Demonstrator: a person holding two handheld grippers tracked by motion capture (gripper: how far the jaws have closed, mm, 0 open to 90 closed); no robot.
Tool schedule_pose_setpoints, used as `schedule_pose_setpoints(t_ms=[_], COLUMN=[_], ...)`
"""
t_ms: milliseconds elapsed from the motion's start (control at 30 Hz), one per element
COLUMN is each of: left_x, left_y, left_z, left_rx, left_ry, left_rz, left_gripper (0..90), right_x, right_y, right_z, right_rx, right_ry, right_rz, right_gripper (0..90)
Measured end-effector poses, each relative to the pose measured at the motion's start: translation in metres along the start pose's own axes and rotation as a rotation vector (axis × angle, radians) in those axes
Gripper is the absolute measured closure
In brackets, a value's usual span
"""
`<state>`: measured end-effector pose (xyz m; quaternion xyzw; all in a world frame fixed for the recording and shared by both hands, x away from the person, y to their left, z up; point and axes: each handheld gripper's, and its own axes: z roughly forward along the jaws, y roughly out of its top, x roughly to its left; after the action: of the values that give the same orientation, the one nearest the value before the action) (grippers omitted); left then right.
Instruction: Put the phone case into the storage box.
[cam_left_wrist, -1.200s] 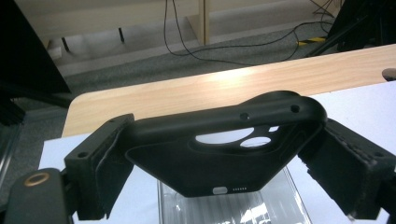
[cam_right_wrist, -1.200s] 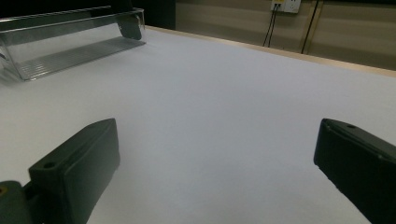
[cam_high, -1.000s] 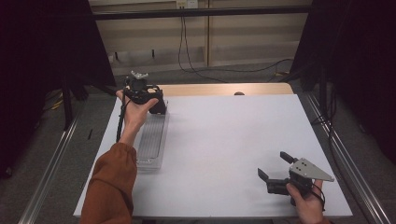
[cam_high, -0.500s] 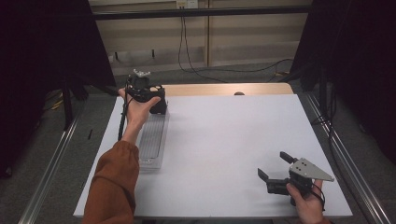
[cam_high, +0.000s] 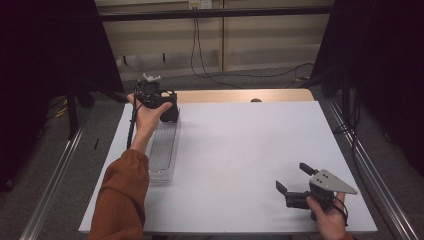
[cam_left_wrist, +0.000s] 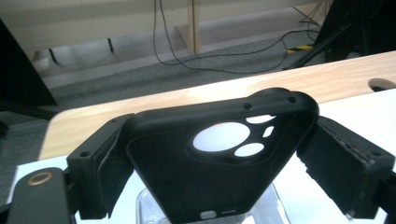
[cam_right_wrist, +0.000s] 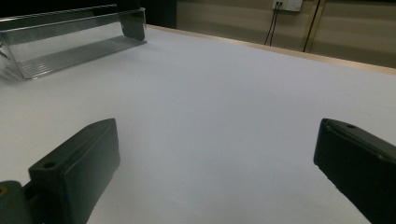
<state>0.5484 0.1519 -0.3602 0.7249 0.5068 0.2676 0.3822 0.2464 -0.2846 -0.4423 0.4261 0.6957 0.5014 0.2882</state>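
Change: nothing visibly shifted; phone case and both grippers hold the same places as a second ago.
Phone case (cam_left_wrist: 219, 158): black, camera cutouts showing, clamped edge to edge, lifted over the far end of the clear tray (cam_high: 162, 150) near the table's (cam_high: 250, 150) far left corner.
Left gripper (cam_high: 155, 97): jaws closed on the case.
Right gripper (cam_high: 295, 182): near right corner, jaws wide apart, nothing between them.
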Motion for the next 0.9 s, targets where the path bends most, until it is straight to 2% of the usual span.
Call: schedule_pose_setpoints(t_ms=[67,133,567,667,733,900], left_x=[0.0000,0.0001,0.0018,0.0019,0.0006,0.0023], left_y=[-0.0003,-0.0007,-0.0019,-0.0023,-0.0026,-0.0020], left_z=[0.0002,0.0014,0.0045,0.0045,0.0046,0.0047], left_rx=[0.006,0.001,0.001,0.002,0.004,-0.016], left_ry=[0.002,0.002,-0.006,-0.016,-0.010,-0.020], left_rz=[0.007,-0.006,0.013,-0.003,0.003,-0.009], left_gripper=[13.4,13.4,13.5,12.7,10.1,7.4], right_x=[-0.0001,-0.0001,0.0002,0.0001,0.0001,0.0002], right_y=[0.0000,-0.0001,-0.0001,-0.0001,-0.0001,0.0001], right_z=[-0.0002,0.0001,-0.0003,-0.0004,-0.0005,-0.0007], right_rx=[0.002,0.002,0.001,0.001,-0.001,-0.002], right_ry=[0.000,0.000,0.002,0.002,0.004,0.003], right_rz=[0.001,0.001,0.002,0.002,0.001,0.002], right_gripper=[0.0,0.0,0.0,0.0,0.0,0.0])
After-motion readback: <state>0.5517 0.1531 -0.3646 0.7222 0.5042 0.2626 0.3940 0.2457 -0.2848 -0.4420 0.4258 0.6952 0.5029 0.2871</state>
